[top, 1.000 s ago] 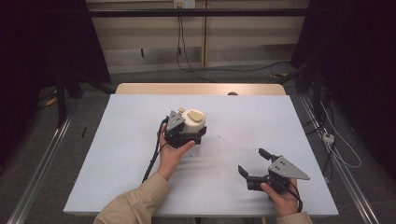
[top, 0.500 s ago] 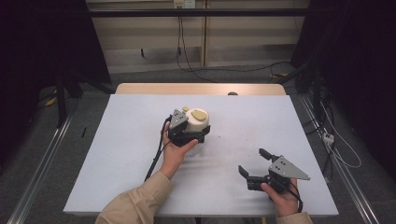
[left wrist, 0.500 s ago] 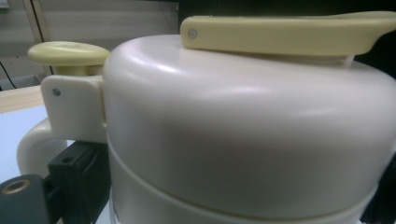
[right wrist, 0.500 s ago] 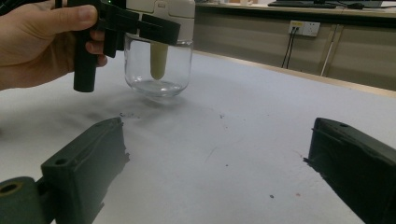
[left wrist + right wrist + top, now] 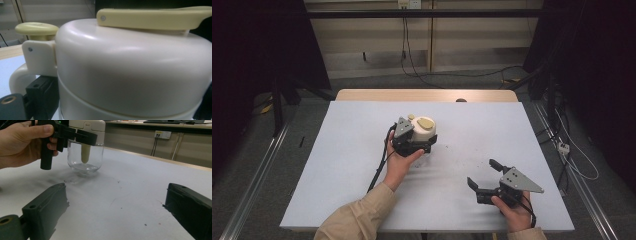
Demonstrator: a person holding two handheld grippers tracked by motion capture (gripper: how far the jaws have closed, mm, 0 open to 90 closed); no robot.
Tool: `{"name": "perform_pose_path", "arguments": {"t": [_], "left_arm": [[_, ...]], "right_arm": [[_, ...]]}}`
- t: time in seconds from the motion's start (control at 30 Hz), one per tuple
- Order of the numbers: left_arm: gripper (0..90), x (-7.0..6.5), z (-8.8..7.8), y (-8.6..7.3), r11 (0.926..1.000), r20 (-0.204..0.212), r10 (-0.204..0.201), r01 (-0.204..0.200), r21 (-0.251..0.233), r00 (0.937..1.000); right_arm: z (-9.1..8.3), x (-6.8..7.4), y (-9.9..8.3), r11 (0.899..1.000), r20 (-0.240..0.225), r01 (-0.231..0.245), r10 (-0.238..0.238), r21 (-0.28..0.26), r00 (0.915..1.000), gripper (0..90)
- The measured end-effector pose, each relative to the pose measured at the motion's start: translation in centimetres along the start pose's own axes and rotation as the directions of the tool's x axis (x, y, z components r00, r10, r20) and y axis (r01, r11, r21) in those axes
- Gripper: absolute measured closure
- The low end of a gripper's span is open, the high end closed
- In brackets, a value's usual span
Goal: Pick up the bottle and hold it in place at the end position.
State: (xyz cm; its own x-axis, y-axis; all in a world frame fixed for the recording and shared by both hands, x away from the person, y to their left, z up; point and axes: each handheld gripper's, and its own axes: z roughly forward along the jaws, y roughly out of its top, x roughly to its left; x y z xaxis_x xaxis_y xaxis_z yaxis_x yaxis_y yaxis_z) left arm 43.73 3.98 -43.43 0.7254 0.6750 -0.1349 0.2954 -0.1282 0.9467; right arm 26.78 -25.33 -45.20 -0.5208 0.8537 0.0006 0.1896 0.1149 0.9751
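Cream-lidded clear glass jar [image 5: 424, 134], gripped by left gripper [image 5: 414, 145], has shifted toward frame centre; right gripper [image 5: 484, 176] idles, jaws wide.

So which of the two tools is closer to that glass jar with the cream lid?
The left tool. Its jaws sit around the jar at the lid. The right tool rests well apart, open, nearer the table's front right.

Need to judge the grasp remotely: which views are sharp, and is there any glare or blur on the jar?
Left gripper view: the jar's cream lid sits very close, soft, with broad sheen. Right gripper view: the glass jar reads clearly, faint reflections; its own near jaws look slightly blurred. High view: evenly lit table, dark surroundings, left claw small.
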Motion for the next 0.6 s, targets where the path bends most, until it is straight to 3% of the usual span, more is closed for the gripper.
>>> {"name": "perform_pose_path", "arguments": {"t": [0.47, 0.6], "left_arm": [[6.3, 0.33, 0.38, -0.09, 0.9999, -0.004, -0.011, 0.011, -0.002, 0.9999], [6.3, 0.25, 0.52, 0.21, 0.9998, -0.004, -0.002, 0.002, 0.018, 1.0000]], "right_arm": [[0.04, -0.04, -0.05, 1.000, 0.002, -0.001, 0.001, 0.001, 1.0000, 3.4], [0.08, -0.04, -0.05, 1.000, 0.003, -0.001, 0.001, 0.002, 1.0000, 3.4]]}}
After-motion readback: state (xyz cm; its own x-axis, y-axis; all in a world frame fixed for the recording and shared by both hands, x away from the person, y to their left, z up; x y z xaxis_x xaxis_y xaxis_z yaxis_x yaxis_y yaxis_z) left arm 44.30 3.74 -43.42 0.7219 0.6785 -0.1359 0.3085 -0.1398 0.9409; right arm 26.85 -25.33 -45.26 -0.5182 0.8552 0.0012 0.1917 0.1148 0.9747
